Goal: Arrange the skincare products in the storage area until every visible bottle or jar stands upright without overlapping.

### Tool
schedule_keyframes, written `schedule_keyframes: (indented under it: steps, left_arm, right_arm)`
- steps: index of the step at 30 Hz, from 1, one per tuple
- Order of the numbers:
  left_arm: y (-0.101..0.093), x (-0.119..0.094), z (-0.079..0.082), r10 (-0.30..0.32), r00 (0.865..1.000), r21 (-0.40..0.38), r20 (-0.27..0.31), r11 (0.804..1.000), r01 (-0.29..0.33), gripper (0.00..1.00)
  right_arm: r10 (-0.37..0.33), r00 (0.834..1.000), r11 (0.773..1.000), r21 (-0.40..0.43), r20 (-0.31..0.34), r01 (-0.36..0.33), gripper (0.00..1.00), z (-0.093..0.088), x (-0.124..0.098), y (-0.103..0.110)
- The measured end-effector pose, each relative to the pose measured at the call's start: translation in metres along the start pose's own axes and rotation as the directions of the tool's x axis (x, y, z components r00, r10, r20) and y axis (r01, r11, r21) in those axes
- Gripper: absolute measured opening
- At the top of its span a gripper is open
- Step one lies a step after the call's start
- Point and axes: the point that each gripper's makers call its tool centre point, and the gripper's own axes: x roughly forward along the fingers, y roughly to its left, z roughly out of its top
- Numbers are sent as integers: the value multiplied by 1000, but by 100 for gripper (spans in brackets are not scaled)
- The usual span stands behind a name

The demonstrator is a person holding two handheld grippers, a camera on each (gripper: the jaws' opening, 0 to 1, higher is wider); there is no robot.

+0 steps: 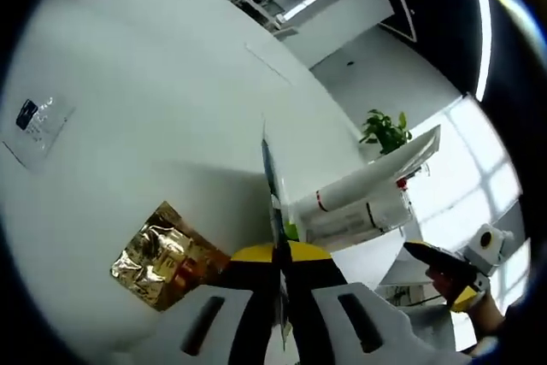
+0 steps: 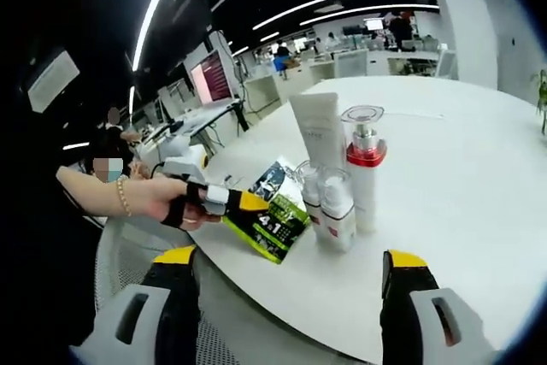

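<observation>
On white table [image 2: 479, 211] | 1 tube [image 2: 318, 130], 1 pump bottle [image 2: 365, 168], 2 small bottles [image 2: 335, 207] upright | left tongs [image 1: 279, 297] clenched on sachet [image 2: 272, 211] | right tongs [image 2: 291, 297] released

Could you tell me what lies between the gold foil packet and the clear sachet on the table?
Only bare white table separates the gold foil packet from the clear sachet, seen in the left gripper view.

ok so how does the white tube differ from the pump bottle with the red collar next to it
The white tube is flat and tapered, widening toward its crimped top; the pump bottle is a round cylinder. The tube is plain white apart from faint print; the pump bottle has a red collar and a clear cap over its pump. The tube stands behind the two small bottles; the pump bottle stands beside them. Both stand upright on the white table and are mostly white.
</observation>
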Motion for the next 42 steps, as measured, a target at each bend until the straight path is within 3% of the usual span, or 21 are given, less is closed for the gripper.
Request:
schedule_keyframes:
  steps: [14,16,19,22,28,34,37,42]
  left_arm:
    - [6,-3,-8,99,994,173,-45,981,-90,13]
    - [5,-3,-8,112,993,196,-44,975,-101,14]
    - [5,-4,-9,123,991,208,-45,972,-111,16]
    - [5,-4,-10,134,990,230,-52,966,-119,17]
    - [8,-6,-10,154,987,261,-55,956,-134,19]
    - [10,-10,-9,164,985,278,-52,950,-143,21]
    - [11,-15,-9,177,983,297,-50,942,-155,23]
    - [14,-21,-6,188,981,378,-53,913,-155,25]
  right_arm:
    - [-65,998,997,-38,-23,64,94,-14,2,-14]
    - [-90,996,993,-72,-23,88,94,-18,4,-19]
    - [-132,991,964,-231,24,134,94,-16,6,-25]
    - [-112,993,970,-213,27,115,99,-15,9,-20]
    - [-154,986,959,-232,67,166,99,-15,10,-33]
    - [-154,985,960,-224,78,168,99,-25,13,-38]
    - [-141,978,963,-208,152,171,99,-12,10,-36]
    - [-141,978,965,-200,154,170,99,-15,11,-39]
